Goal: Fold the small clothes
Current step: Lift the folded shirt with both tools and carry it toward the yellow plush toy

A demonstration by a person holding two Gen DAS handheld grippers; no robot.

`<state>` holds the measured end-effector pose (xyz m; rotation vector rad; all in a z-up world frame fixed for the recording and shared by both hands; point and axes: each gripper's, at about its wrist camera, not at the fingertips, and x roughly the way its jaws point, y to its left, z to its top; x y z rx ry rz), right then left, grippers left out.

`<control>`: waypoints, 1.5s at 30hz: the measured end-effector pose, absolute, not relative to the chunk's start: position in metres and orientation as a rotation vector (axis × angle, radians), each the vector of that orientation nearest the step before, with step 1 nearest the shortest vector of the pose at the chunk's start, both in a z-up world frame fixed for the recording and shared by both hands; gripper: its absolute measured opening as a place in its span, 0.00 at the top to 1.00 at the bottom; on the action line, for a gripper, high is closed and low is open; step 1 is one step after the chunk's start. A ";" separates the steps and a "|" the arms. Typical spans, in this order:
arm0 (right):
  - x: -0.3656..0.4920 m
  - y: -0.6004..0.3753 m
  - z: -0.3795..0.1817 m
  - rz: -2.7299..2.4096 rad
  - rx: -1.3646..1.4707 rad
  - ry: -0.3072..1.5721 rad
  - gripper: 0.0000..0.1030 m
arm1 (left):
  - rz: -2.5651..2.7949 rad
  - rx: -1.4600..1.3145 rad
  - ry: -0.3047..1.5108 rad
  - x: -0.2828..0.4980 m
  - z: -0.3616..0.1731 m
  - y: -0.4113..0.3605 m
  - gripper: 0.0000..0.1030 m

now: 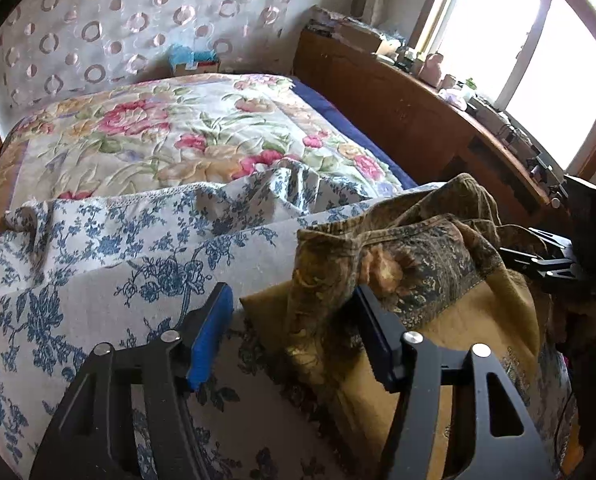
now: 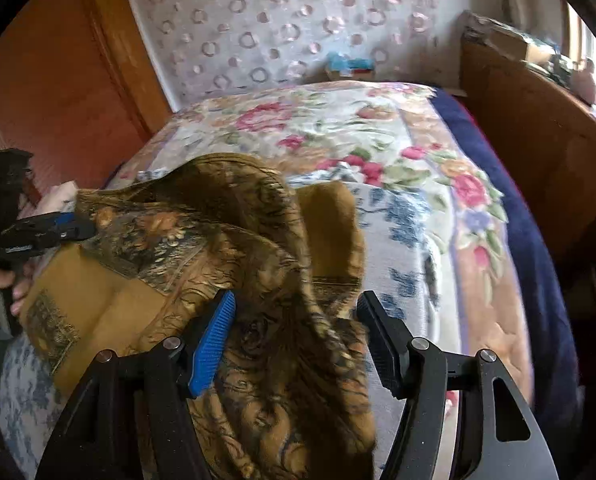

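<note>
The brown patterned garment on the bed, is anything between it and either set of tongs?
Nothing visible. The brown garment lies bunched on the blue-flowered sheet, with cloth already between both the left tongs and right tongs, which stand open.

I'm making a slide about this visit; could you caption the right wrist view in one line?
Open right gripper over a crumpled brown patterned garment on a bed, the left gripper at its far edge.

Left wrist view: close above the blue-flowered sheet [image 1: 97,264], angled downward toward the patterned curtain [image 1: 109,20] at 12 o'clock; window [image 1: 538,60] at 2 o'clock.
Right wrist view: close over the brown garment [image 2: 233,240], facing the same curtain; wooden panel [image 2: 57,100] at 10 o'clock.
Shared: floral quilt [image 1: 157,136], garment, curtain.
</note>
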<state>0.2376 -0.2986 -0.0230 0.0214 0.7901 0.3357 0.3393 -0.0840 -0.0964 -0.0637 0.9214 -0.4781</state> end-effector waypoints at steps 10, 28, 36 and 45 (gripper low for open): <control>0.236 -0.296 -0.018 0.404 -0.019 0.759 0.84 | -0.532 -0.196 0.886 0.326 -0.080 -0.076 0.90; 0.152 -0.228 0.052 0.526 -0.136 0.461 0.87 | -0.335 -0.012 0.496 0.164 0.049 0.000 0.91; 0.187 -0.145 0.053 0.666 -0.255 0.437 0.87 | -0.167 -0.042 0.479 0.140 0.038 0.086 0.91; 0.246 -0.051 0.068 0.823 -0.409 0.438 0.87 | -0.002 -0.103 0.502 0.109 0.008 0.147 0.91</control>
